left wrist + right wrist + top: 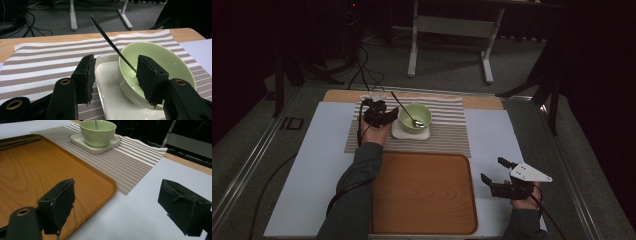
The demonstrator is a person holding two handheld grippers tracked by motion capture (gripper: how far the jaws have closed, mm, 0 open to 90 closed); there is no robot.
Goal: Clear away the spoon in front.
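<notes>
Pale-green bowl (155, 72) with a spoon (110, 42) sits on a white dish (112, 100) atop the striped mat; the left gripper (115, 77), jaws apart, straddles its rim, likely to grasp; right gripper (499, 175) idles, jaws apart, beside the tray (422, 195).

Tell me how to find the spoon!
Look at the striped mat at the far end of the table, beyond the wooden tray. On it, a white dish carries a green bowl. The spoon is the thin dark stick leaning out of it.
</notes>
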